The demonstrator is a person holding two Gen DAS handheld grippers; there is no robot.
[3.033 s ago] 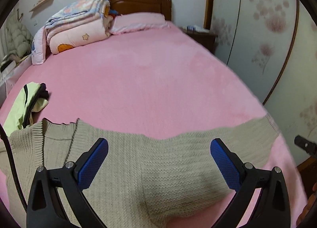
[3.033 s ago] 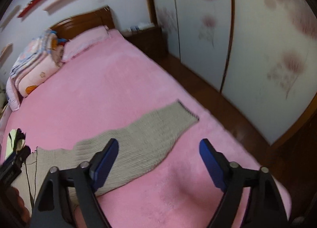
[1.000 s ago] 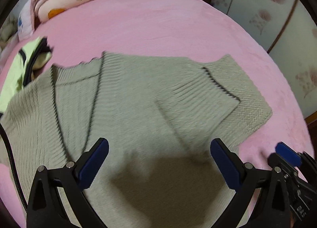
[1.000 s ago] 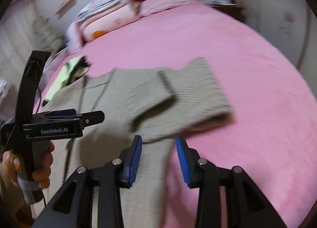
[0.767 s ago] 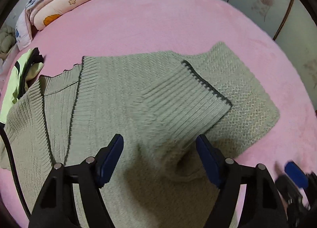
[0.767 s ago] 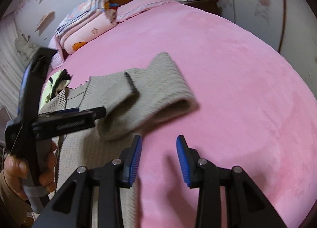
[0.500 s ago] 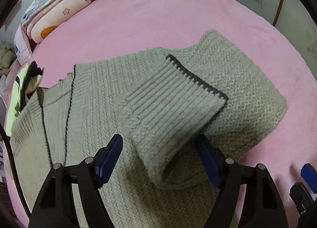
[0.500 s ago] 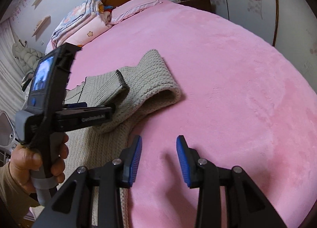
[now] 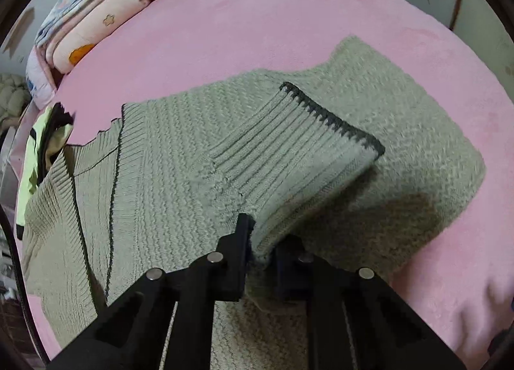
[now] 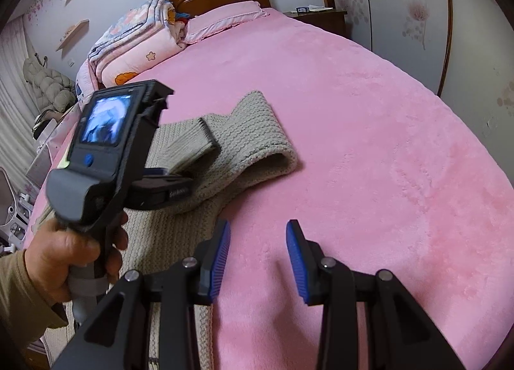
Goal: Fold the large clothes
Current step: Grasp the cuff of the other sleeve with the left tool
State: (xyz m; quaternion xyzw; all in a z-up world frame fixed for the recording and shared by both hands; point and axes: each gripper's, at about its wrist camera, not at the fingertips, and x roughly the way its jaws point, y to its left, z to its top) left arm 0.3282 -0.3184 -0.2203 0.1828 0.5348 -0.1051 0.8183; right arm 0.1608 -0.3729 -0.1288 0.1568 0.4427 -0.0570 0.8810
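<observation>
Pinching the ribbed sleeve cuff (image 9: 298,148) now, after gaping half a second ago: left gripper (image 9: 261,249), lifting it above sweater (image 9: 154,171), sleeve fold likely continuing; right gripper (image 10: 258,256) released, empty.

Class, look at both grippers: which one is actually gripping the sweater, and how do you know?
The left gripper: its jaws are closed on the sweater's folded-over sleeve. The right gripper is open over the bare pink bed.
</observation>
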